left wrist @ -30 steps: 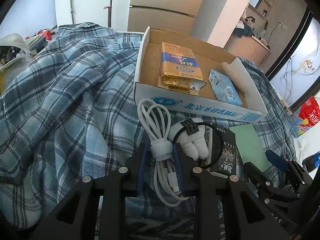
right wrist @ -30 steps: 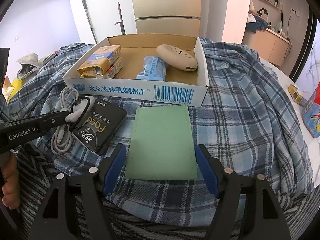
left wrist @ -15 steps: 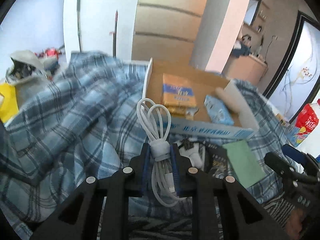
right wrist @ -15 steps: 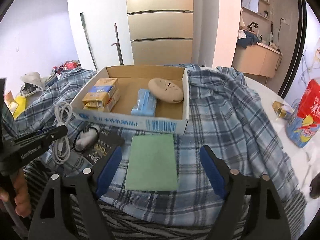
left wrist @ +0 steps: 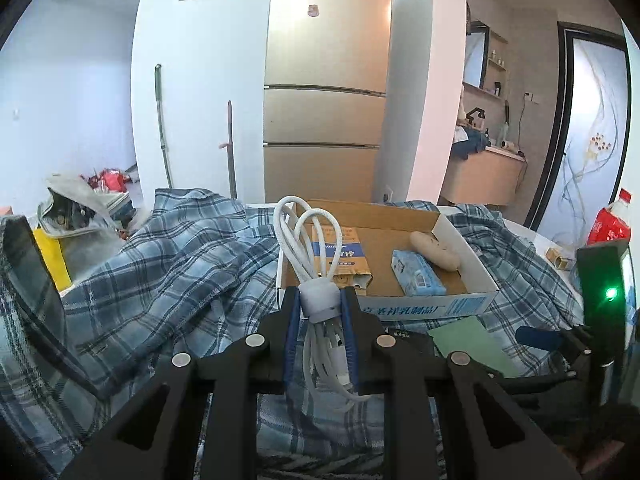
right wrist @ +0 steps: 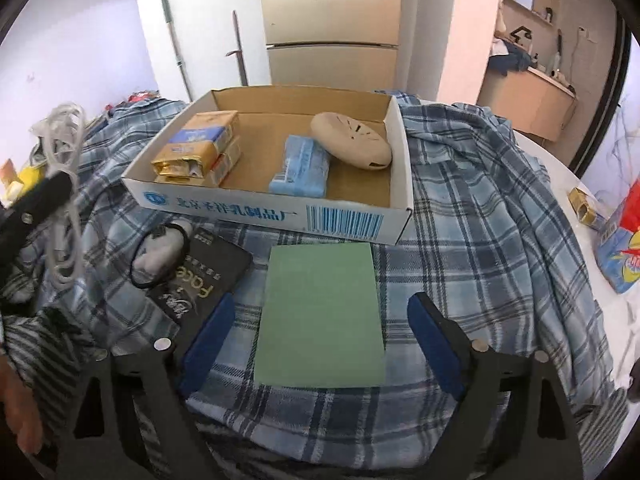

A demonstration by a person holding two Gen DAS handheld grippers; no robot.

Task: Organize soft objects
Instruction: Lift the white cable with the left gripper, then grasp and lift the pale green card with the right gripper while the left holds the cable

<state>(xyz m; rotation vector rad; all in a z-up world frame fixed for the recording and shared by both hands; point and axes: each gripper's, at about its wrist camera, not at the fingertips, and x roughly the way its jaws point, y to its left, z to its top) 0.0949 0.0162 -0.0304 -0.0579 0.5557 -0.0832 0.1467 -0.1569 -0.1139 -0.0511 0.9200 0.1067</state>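
Left hand-held gripper (left wrist: pixel 319 312) clenched on the cable (left wrist: pixel 316 280); right hand-held gripper (right wrist: pixel 316 332) released — dangling loops could snag the box (left wrist: pixel 468 302) rim.

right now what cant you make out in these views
- Cable bundle: its plug ends sit behind the left gripper pads, left wrist view.
- Black packet: one corner is under the hair tie, right wrist view.
- Box label: too small to read.

surface: white table (right wrist: pixel 560 176) | on it: blue plaid cloth (right wrist: pixel 480 208) | on cloth: cardboard box (right wrist: pixel 400 176), green sheet (right wrist: pixel 320 312)
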